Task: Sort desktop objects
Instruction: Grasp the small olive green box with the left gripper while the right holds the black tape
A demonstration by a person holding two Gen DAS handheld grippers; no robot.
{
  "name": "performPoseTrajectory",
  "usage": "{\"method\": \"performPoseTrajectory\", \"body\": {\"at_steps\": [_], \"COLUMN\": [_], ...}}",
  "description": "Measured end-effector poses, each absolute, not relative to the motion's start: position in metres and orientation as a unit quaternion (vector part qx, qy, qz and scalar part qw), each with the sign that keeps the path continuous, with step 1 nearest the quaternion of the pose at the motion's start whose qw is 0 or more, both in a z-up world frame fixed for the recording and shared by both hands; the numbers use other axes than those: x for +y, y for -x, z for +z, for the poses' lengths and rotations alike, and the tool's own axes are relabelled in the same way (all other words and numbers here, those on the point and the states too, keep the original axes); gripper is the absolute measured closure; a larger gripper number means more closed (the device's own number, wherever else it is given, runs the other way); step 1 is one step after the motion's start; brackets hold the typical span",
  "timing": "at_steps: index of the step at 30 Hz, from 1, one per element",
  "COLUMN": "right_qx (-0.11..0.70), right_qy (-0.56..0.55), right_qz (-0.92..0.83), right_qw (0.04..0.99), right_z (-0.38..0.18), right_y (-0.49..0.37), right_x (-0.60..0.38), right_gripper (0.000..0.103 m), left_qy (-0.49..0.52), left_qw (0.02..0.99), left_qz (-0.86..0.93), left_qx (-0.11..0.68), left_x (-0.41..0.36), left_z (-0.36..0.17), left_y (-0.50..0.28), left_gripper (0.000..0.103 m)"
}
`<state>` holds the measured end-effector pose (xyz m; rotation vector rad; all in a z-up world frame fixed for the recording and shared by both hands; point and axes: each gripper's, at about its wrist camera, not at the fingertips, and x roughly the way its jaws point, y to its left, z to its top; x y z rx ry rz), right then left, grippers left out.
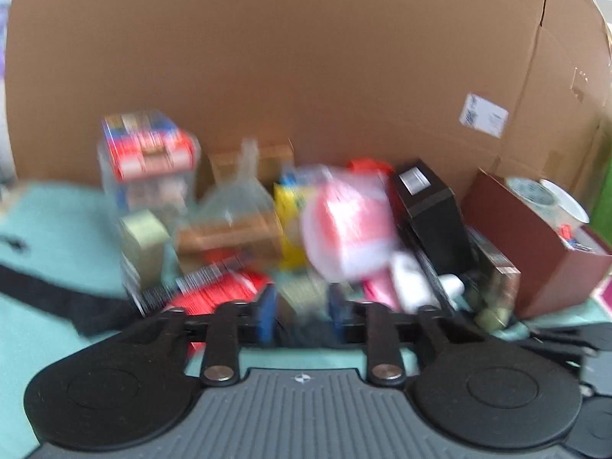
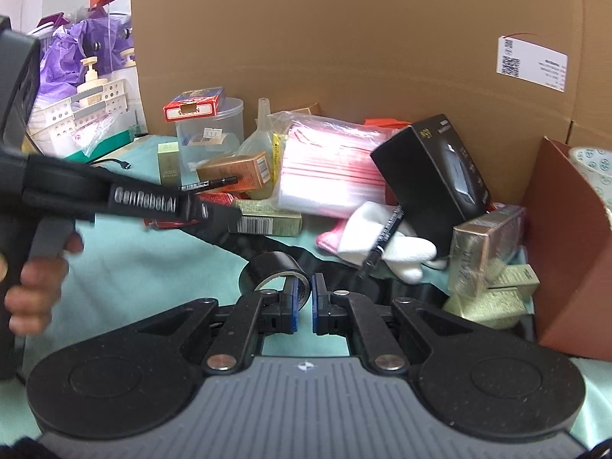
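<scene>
Clutter lies against the large brown cardboard wall [image 2: 344, 57]. A black rectangular box [image 2: 432, 168] leans tilted. A clear bag of pink-edged sheets [image 2: 325, 164] lies beside it. A black tape roll [image 2: 273, 267] rests nearest the viewer.

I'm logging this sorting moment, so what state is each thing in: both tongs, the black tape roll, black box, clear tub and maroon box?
Left tongs: open, nothing visibly between them.
Right tongs: shut.
Black tape roll: standing on its edge.
Black box: tilted, leaning on the pile.
Clear tub: upright, red card box on top.
Maroon box: open at the top.
</scene>
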<state>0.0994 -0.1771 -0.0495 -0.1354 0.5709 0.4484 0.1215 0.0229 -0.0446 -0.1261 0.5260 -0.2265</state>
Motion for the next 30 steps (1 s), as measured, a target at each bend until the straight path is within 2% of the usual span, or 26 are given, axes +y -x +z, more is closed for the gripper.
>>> {"method": "performPoseTrajectory", "body": {"at_steps": [1, 2, 9, 10, 11, 14, 18, 19, 21, 23, 30], "right_qx": [0.279, 0.279, 0.278, 0.277, 0.278, 0.279, 0.281, 0.281, 0.281, 0.28, 0.27], "right_qy": [0.064, 0.062, 0.058, 0.059, 0.059, 0.056, 0.052, 0.05, 0.049, 0.05, 0.046], "right_qz": [0.218, 0.218, 0.221, 0.221, 0.22, 0.218, 0.216, 0.216, 0.216, 0.217, 0.215], "right_qw": [0.933, 0.933, 0.933, 0.933, 0.933, 0.934, 0.934, 0.934, 0.934, 0.934, 0.937], "right_z": [-0.049, -0.049, -0.047, -0.047, -0.047, -0.047, -0.048, -0.048, -0.048, -0.047, -0.042], "right_y": [-0.099, -0.098, -0.094, -0.094, -0.094, -0.094, -0.095, -0.095, -0.094, -0.092, -0.087], "right_x": [-0.178, -0.179, -0.179, -0.179, -0.18, -0.182, -0.183, -0.183, -0.183, -0.183, -0.192], "right_gripper": [0.099, 0.099, 0.099, 0.099, 0.099, 0.099, 0.099, 0.099, 0.099, 0.099, 0.099], "left_qy": [0.05, 0.034, -0.016, -0.022, -0.024, -0.007, -0.021, -0.025, -0.023, -0.015, -0.001], "left_qw": [0.959, 0.959, 0.935, 0.934, 0.934, 0.927, 0.929, 0.93, 0.928, 0.926, 0.933], "left_qz": [-0.12, -0.127, -0.173, -0.172, -0.17, -0.178, -0.178, -0.174, -0.169, -0.17, -0.171], "left_qx": [0.253, 0.251, 0.311, 0.311, 0.312, 0.329, 0.325, 0.323, 0.33, 0.337, 0.316], "left_x": [0.022, 0.021, 0.009, 0.007, 0.006, 0.008, -0.001, -0.004, -0.009, -0.011, -0.012], "left_z": [-0.043, -0.043, -0.06, -0.062, -0.064, -0.066, -0.063, -0.063, -0.064, -0.068, -0.056], "left_y": [-0.126, -0.131, -0.158, -0.156, -0.155, -0.151, -0.145, -0.146, -0.15, -0.153, -0.127], "left_gripper": [0.053, 0.051, 0.052, 0.054, 0.066, 0.075, 0.075, 0.072, 0.071, 0.079, 0.08]}}
